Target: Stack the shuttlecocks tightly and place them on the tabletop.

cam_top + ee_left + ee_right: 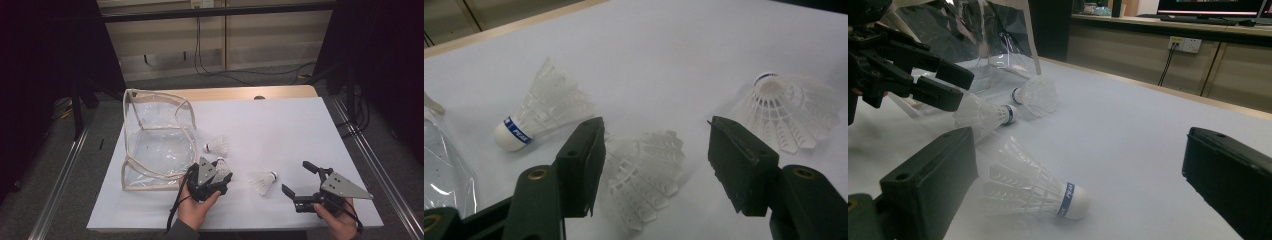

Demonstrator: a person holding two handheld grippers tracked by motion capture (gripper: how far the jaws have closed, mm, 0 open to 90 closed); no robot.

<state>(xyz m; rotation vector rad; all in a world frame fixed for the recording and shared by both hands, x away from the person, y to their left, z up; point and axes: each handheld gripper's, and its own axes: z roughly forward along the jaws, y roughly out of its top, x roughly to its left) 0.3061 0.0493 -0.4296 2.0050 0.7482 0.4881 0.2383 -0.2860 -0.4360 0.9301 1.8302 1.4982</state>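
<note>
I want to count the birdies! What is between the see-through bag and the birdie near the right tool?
In the high view, two more shuttlecocks: one lying free, one at the left tool, between clear bag and right shuttlecock.

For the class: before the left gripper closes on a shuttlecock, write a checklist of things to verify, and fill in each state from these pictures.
1. A shuttlecock between the left gripper's jaws: ok. The nearest shuttlecock lies in the gap, feathers toward the camera.
2. Jaws pressing on it: not ok. One jaw is at the feathers, the other stands apart.
3. Other shuttlecocks out of the jaws' way: ok. The blue-banded shuttlecock and the third shuttlecock lie beyond the jaws.
4. Clear bag open: ok. It stands on the table with its mouth gaping.
5. Right gripper free: ok. Its jaws stand open, empty.
6. Grip would land on cork, not feathers: cannot tell.
</note>
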